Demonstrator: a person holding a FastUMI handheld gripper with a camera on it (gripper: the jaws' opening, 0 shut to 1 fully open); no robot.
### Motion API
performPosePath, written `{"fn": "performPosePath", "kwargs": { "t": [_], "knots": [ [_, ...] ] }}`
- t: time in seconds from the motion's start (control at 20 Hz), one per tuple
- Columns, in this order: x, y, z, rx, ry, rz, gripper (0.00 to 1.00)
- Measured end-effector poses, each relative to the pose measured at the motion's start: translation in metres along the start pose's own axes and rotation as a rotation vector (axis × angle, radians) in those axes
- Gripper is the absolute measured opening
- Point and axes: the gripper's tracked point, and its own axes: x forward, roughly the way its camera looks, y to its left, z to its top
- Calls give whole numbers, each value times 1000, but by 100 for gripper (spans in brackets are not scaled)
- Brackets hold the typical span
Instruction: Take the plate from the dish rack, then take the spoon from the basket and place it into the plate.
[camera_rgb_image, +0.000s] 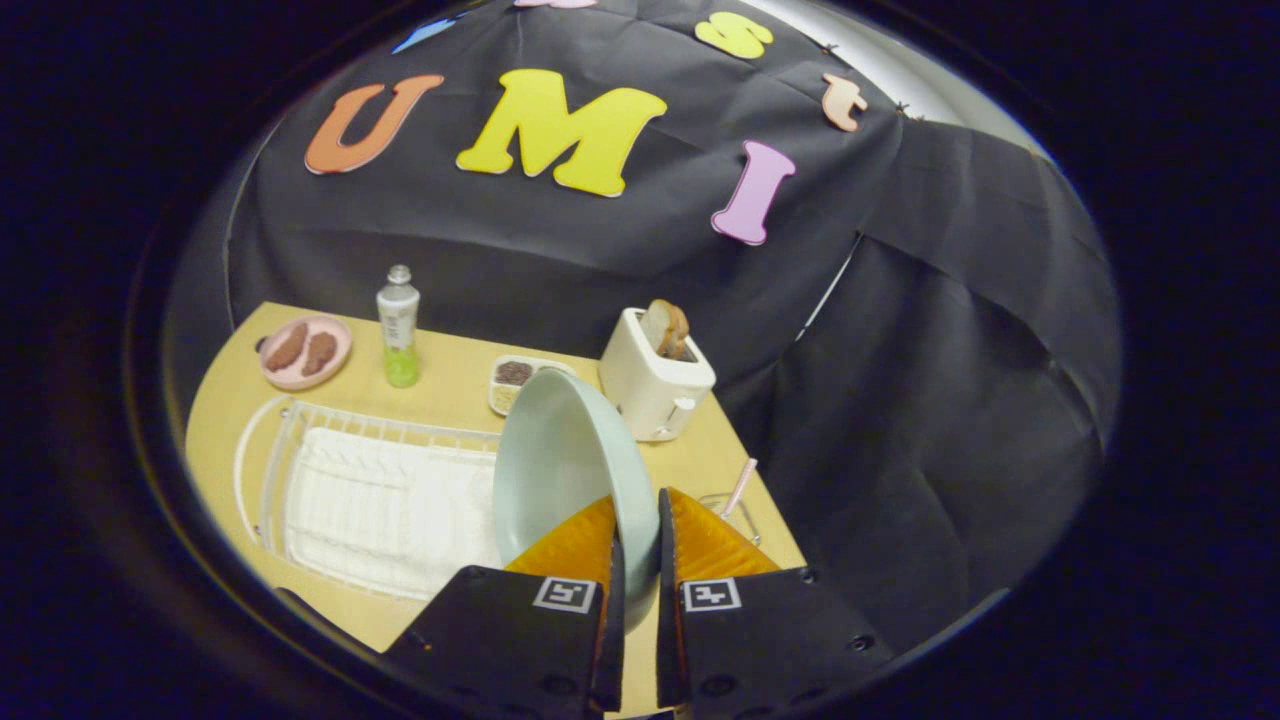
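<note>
Jaws (636, 520) clamped on the rim of the pale plate (560, 465), held tilted at lower centre above the white dish rack (370, 500). Pink spoon (740, 487) sits in the basket (735, 515) lower right, on the desk (450, 365).

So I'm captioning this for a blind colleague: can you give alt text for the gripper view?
The gripper, jaws shut on the rim of a pale green plate, holds it on edge above a white dish rack. Beyond stand a toaster, a bottle and a pink dish.
</note>
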Motion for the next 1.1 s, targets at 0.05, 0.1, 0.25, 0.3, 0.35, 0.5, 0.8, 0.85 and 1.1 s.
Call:
{"fn": "performPosePath", "kwargs": {
  "t": [0.05,0.1,0.25,0.3,0.35,0.5,0.8,0.85,1.1],
  "knots": [
    [-13,4,-13,20,-4,73,18],
    [-24,10,-27,45,-4,142,18],
    [-53,27,-79,92,-12,330,18],
    [-55,29,-98,97,-12,362,18],
    [-53,32,-121,105,-3,380,18],
    [-31,42,-183,131,65,429,18],
    [16,41,-234,206,167,511,18],
    [20,40,-238,214,176,527,18],
    [41,32,-255,253,196,586,19]
  ]
}}
